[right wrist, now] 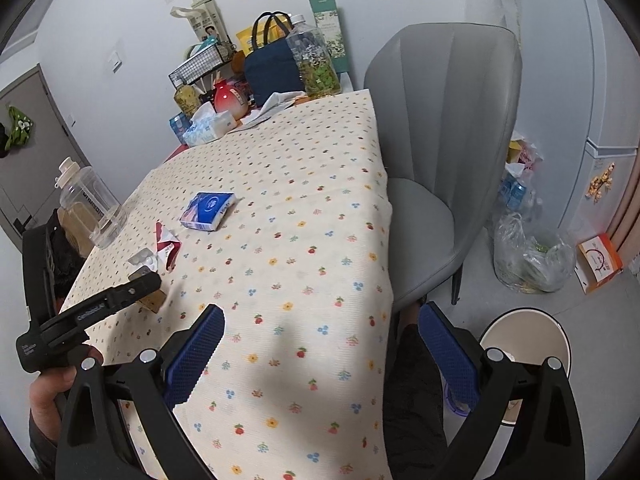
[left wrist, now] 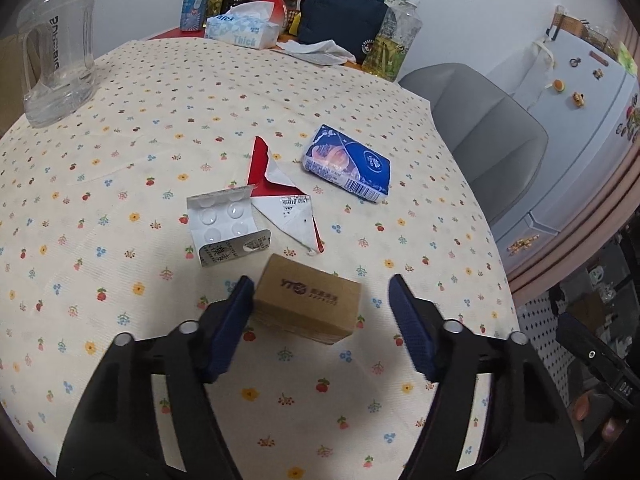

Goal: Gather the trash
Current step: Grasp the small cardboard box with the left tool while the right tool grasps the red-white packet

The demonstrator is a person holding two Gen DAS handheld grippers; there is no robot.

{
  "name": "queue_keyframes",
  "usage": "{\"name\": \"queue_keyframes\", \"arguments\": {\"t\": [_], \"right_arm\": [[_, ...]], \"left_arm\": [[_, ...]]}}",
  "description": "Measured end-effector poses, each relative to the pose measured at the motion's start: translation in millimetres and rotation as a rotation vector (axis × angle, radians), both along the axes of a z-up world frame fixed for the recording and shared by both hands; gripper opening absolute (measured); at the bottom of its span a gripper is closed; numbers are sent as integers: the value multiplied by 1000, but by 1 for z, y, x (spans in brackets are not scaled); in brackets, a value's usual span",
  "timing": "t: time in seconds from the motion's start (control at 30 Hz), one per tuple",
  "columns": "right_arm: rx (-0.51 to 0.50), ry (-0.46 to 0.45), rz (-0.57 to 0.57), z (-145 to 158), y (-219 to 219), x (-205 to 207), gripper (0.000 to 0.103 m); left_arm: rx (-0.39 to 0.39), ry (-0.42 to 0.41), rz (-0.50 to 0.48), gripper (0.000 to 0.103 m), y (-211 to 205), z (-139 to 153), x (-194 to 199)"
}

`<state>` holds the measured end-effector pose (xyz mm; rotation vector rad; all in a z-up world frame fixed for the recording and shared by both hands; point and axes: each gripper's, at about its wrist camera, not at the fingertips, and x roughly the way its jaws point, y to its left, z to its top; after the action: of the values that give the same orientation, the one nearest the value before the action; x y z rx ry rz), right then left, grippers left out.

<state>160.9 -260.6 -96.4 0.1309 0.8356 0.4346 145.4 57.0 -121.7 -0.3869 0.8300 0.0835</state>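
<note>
A small brown cardboard box (left wrist: 308,304) lies on the flowered tablecloth (left wrist: 160,120) between the fingers of my left gripper (left wrist: 320,280). The left pad touches the box's side and the right pad stands clear of it, so the jaws are open. Just beyond lie an empty blister pack (left wrist: 228,224), a torn red and white wrapper (left wrist: 280,196) and a blue tissue pack (left wrist: 348,168). My right gripper (right wrist: 320,312) hovers open over the table's near right edge with nothing in it. A hand holds the left gripper (right wrist: 140,284) over the box (right wrist: 154,303) at the left.
A clear water jug (left wrist: 56,60) stands far left. A tissue box (left wrist: 244,28), navy bag (left wrist: 340,12) and bottles crowd the far end. A grey chair (right wrist: 440,140) sits right of the table. On the floor are a round bin (right wrist: 532,332) and a plastic trash bag (right wrist: 532,256).
</note>
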Motion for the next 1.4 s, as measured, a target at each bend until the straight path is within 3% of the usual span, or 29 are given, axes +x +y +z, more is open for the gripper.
{"name": "queue_keyframes", "arguments": {"t": [0.03,0.3,0.73,1.1,1.4], "right_arm": [[-3,-4,7,1,3,0,95],[-13,-8,53,3,27,-1,95],[-63,-41,196,9,98,4,95],[-127,-41,330,8,161,10,81],[-191,2,412,-14,213,17,71]], "left_arm": [[-7,-1,-2,53,1,0,-1],[-17,-62,4,53,12,17,-17],[-32,-96,123,53,62,25,-42],[-47,-115,216,53,100,22,-61],[-59,-114,286,53,131,17,-82]]}}
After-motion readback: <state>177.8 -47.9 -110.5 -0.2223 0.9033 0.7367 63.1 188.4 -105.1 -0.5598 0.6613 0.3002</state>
